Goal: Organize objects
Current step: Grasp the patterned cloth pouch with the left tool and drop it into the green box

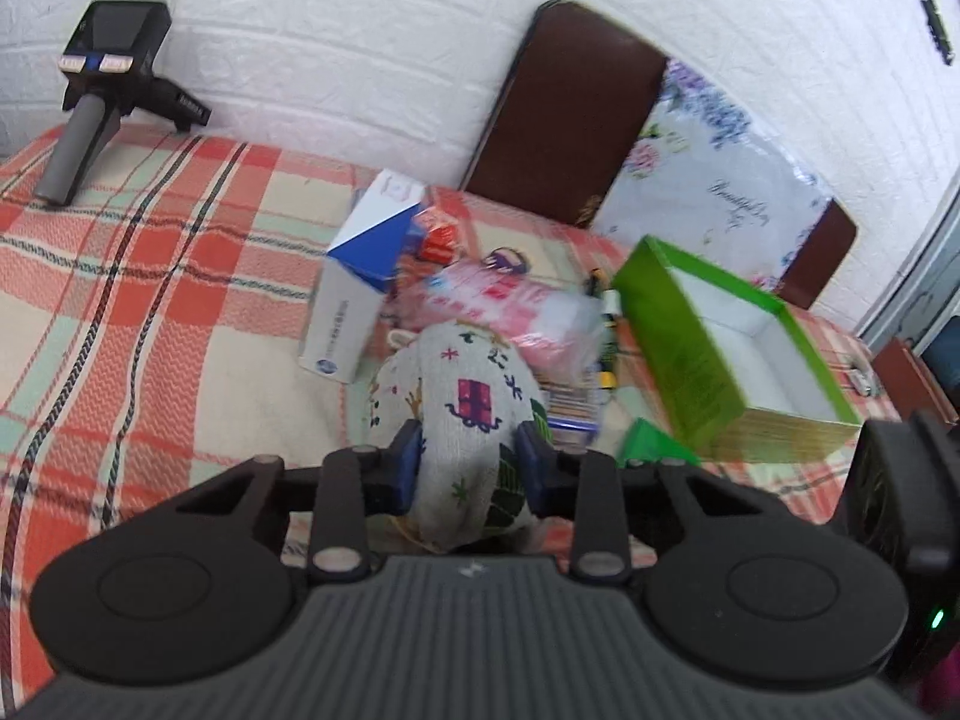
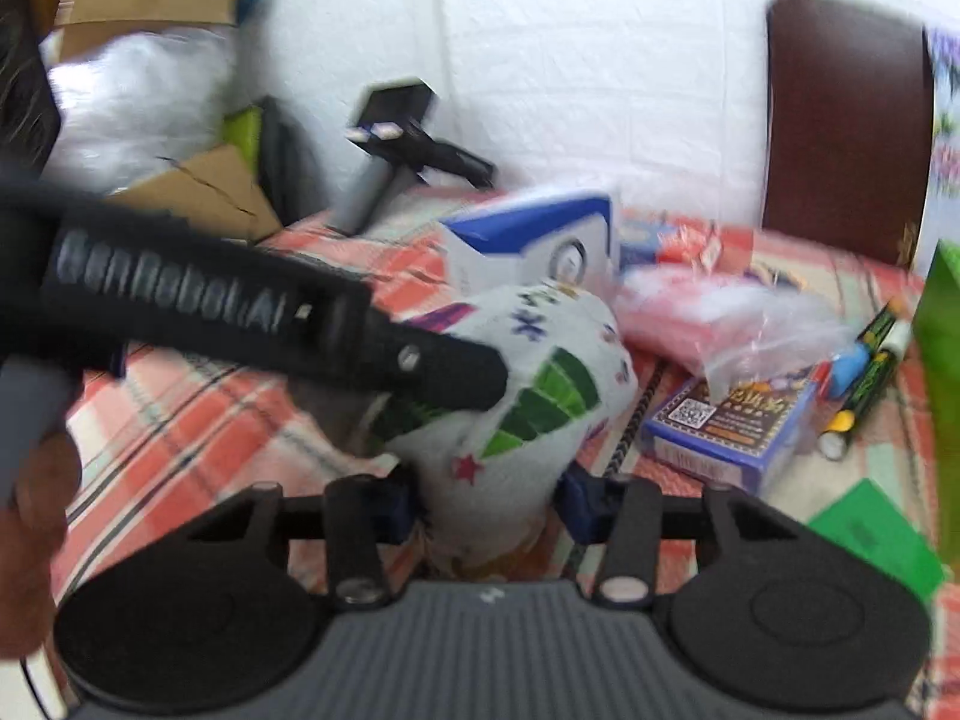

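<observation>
A white patterned sock (image 1: 465, 414) is held between both grippers above the plaid cloth. My left gripper (image 1: 469, 456) is shut on one end of it. My right gripper (image 2: 489, 501) is shut on the other end of the sock (image 2: 540, 384). The left gripper's black body (image 2: 270, 312) crosses the right wrist view from the left. An open green box (image 1: 732, 354) with a white inside sits just right of the sock. Its green wall (image 2: 942, 372) shows at the right edge of the right wrist view.
On the plaid cloth (image 1: 150, 312) lie a white-and-blue carton (image 1: 360, 282), a pink plastic packet (image 1: 510, 306), a blue card box (image 2: 732, 426), markers (image 2: 864, 384) and a green lid (image 2: 870, 534). A spare gripper (image 1: 102, 90) stands at the far left. A brown headboard (image 1: 570, 114) leans on the wall.
</observation>
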`<state>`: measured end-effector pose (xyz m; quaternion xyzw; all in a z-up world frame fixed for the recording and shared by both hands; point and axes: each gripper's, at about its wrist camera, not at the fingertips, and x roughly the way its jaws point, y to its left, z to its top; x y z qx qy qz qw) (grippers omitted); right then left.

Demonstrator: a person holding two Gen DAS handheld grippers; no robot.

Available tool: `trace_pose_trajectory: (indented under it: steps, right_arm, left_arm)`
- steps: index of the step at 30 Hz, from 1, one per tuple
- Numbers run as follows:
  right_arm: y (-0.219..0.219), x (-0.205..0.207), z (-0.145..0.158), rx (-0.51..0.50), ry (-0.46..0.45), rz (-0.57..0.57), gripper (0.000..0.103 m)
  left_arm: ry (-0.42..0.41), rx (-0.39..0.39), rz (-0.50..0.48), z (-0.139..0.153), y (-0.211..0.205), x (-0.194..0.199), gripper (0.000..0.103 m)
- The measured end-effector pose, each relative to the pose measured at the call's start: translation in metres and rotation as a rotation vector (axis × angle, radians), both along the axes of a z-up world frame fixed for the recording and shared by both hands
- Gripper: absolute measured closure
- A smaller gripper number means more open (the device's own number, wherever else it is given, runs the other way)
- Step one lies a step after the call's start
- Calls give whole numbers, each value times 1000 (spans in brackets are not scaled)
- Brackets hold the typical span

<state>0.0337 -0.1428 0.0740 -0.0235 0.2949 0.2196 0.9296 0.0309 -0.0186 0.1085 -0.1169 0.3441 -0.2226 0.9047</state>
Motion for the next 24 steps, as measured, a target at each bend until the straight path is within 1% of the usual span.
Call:
trace_pose_trajectory:
  steps: [2,5,8,11,14,16,19,21,23,24]
  right_arm:
    - [-7,-26,7,-18,-81,-1,60]
    - [-29,-52,17,-56,-213,-76,60]
    - [-64,-61,34,-53,-293,-176,61]
    - [-97,-61,47,-105,-377,-274,61]
    - [-132,-47,52,-120,-377,-357,61]
    - [-151,-38,51,-141,-362,-400,61]
    - [-178,-24,49,-138,-321,-453,61]
    - [-191,-17,50,-156,-311,-483,61]
    - [-201,-10,42,-201,-301,-510,61]
    - [-205,-2,40,-248,-295,-535,51]
  left_arm:
    - [-34,-14,-31,13,-14,-14,68]
    - [-102,-32,-114,31,-49,-21,68]
    - [-180,-52,-190,45,-86,-24,68]
    - [-235,-72,-266,54,-128,-17,67]
    - [-237,-83,-316,48,-166,-3,67]
    - [-223,-71,-338,42,-187,8,67]
    - [-196,-58,-355,32,-214,25,67]
    - [-198,-49,-350,27,-229,33,66]
    - [-187,-15,-337,21,-247,45,52]
    - [-182,21,-316,18,-255,49,42]
